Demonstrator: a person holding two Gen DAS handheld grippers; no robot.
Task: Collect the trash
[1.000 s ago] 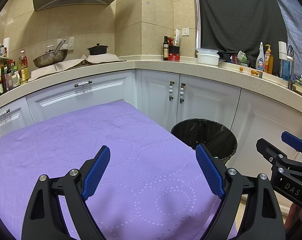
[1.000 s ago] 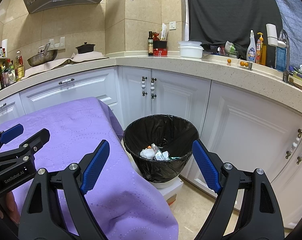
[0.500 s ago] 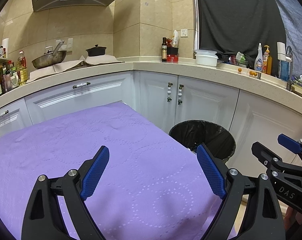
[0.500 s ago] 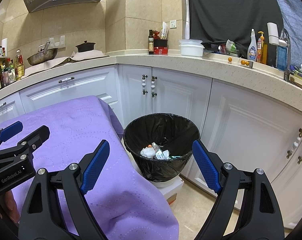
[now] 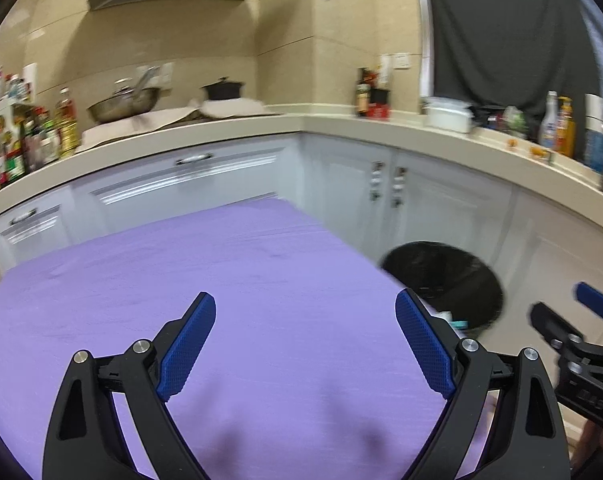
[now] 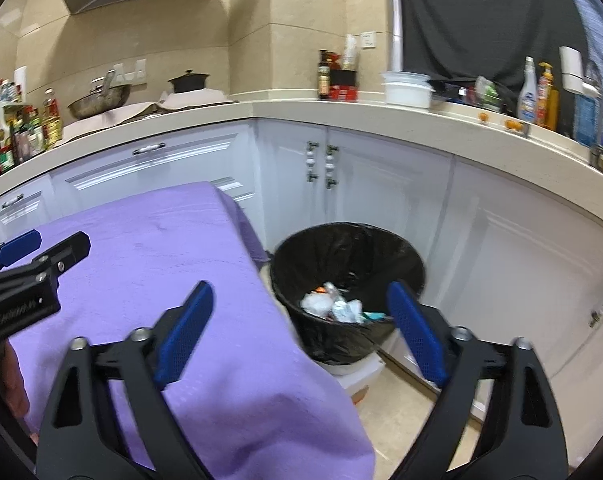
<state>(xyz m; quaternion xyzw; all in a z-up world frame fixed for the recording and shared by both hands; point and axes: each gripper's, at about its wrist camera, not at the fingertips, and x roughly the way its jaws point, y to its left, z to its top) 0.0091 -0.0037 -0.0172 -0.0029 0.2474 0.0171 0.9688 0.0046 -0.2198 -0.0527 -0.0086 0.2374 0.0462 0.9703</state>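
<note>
A black-lined trash bin [image 6: 347, 276] stands on the floor right of the purple-clothed table [image 6: 149, 264]. Crumpled white and teal trash [image 6: 339, 306] lies in its bottom. The bin also shows in the left wrist view [image 5: 445, 284], partly behind my right finger. My left gripper [image 5: 305, 344] is open and empty above the purple cloth [image 5: 221, 280]. My right gripper [image 6: 299, 328] is open and empty, over the table's right edge and the bin. Each gripper shows at the side of the other's view, the left one [image 6: 33, 264] and the right one [image 5: 573, 336].
White cabinets [image 6: 381, 184] and a beige counter [image 6: 421, 124] wrap around behind the table and bin. On the counter are a wok [image 6: 97, 100], a black pot [image 6: 189, 80], bottles [image 6: 541, 92] and a white container [image 6: 407, 88]. A white box [image 6: 357, 372] lies under the bin.
Both views have tilted downward and blurred, and the counter and bin sit lower in them. Both grippers stay open and empty.
</note>
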